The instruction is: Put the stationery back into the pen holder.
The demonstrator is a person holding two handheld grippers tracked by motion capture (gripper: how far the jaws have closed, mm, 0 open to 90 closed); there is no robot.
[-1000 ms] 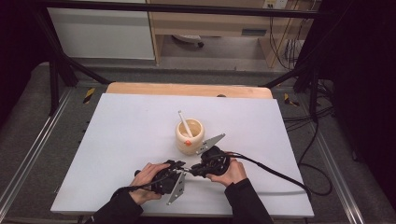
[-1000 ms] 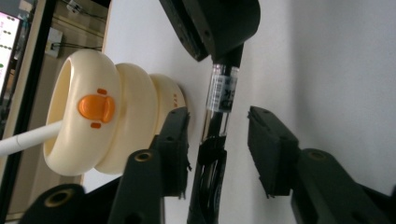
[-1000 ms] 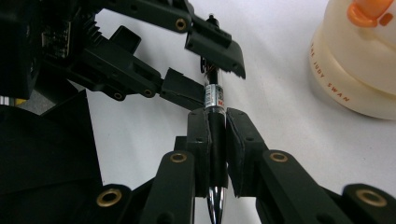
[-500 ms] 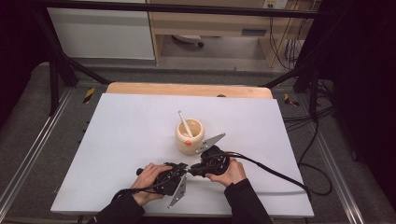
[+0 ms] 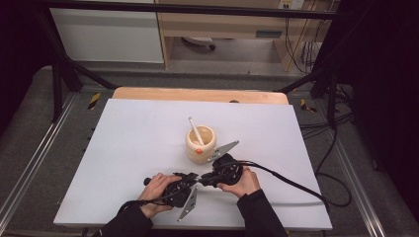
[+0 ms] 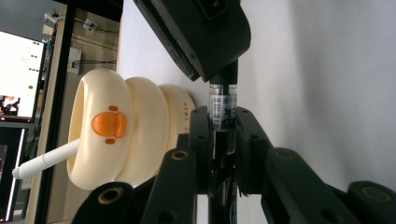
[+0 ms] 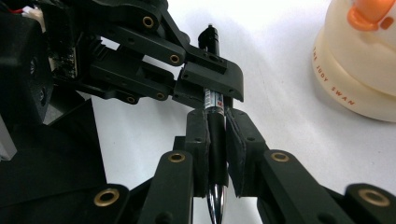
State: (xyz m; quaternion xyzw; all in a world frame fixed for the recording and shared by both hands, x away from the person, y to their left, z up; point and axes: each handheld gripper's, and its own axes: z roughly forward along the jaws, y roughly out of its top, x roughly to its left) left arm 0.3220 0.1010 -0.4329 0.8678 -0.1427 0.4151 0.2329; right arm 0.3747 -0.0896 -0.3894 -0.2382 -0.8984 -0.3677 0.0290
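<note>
black pen [image 7: 216, 126] is clenched by both tools near bench [image 5: 123, 148] front edge: l tool [image 5: 190, 183] just closed on one end, r tool [image 5: 205, 178] on the other. behind, duck-face cup [image 5: 200, 143] w/ white pen [image 5: 195, 131] is seen.

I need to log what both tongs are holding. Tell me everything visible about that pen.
The pen is slim and dark, with a clear printed band mid-barrel, a black end and a shiny metal end. It lies level just above the white table, in front of the duck cup. The left tongs and right tongs both clamp it, at neighbouring spots.
</note>
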